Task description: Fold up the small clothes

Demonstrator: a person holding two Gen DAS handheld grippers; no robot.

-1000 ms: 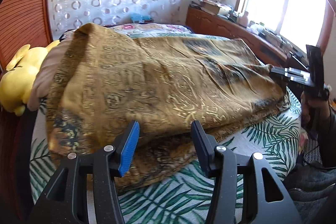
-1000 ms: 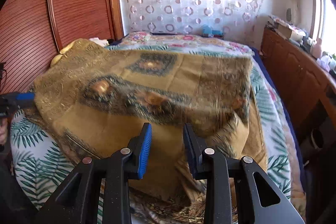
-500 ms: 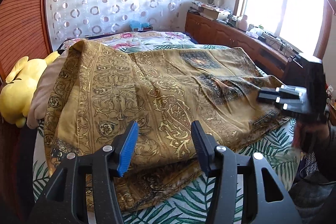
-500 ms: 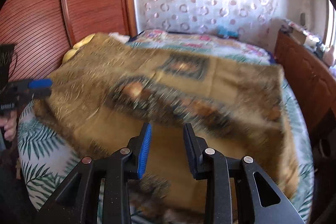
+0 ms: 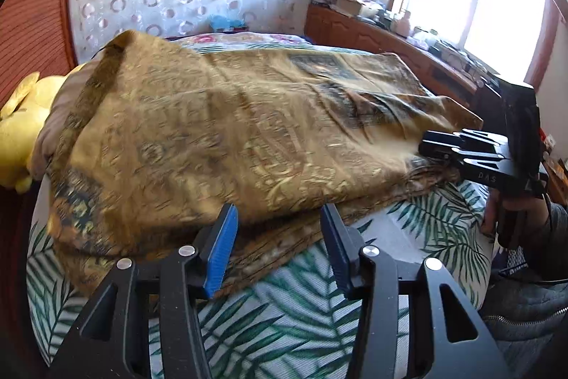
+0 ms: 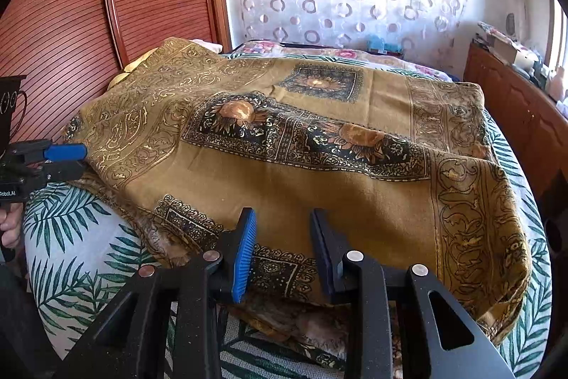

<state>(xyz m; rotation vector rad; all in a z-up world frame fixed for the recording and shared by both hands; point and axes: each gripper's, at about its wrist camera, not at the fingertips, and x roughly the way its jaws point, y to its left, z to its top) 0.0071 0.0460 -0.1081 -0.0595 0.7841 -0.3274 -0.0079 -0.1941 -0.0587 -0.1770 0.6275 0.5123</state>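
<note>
**Gold cloth folded over on the bed, both tongs near its front edge**

A palm-leaf bed sheet carries a gold patterned cloth, doubled toward the bed's near edge. The left gripper and right gripper stand part open, clasping nothing. Aligning the cloth's edges before pressing flat would serve best.

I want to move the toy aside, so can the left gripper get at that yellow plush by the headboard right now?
Probably not directly. The yellow plush sits far off to the side of the left gripper, partly behind the raised gold cloth, whose near edge lies between the jaws.
</note>
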